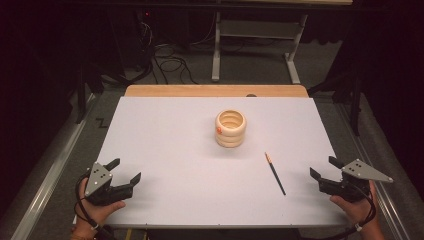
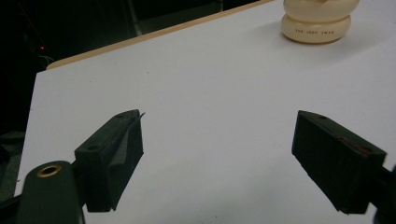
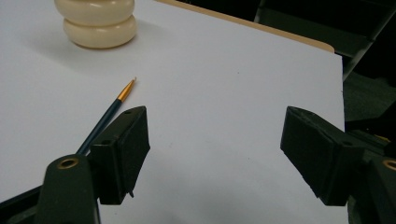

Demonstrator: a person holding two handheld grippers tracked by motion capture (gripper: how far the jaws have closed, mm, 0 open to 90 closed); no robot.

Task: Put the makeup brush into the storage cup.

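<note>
A cream ribbed ring-shaped holder (image 1: 230, 128) stands upright a little beyond the middle of the white table top (image 1: 175, 150); its base shows in the left gripper view (image 2: 316, 28) and the right gripper view (image 3: 100, 29). A thin dark paintbrush (image 1: 275, 173) with a gold ferrule lies flat to the holder's near right, and its tip (image 3: 122, 93) shows just beyond my right gripper's left jaw. My left gripper (image 1: 125, 170) rests at the near left corner, open and empty. My right gripper (image 1: 324, 168) sits at the near right edge, open, nothing between its jaws.
A wooden strip (image 1: 215, 90) runs along the table's far edge. Beyond it stand a metal frame (image 1: 255, 50) and loose cables (image 1: 170, 62) on the floor. The surroundings are dark.
</note>
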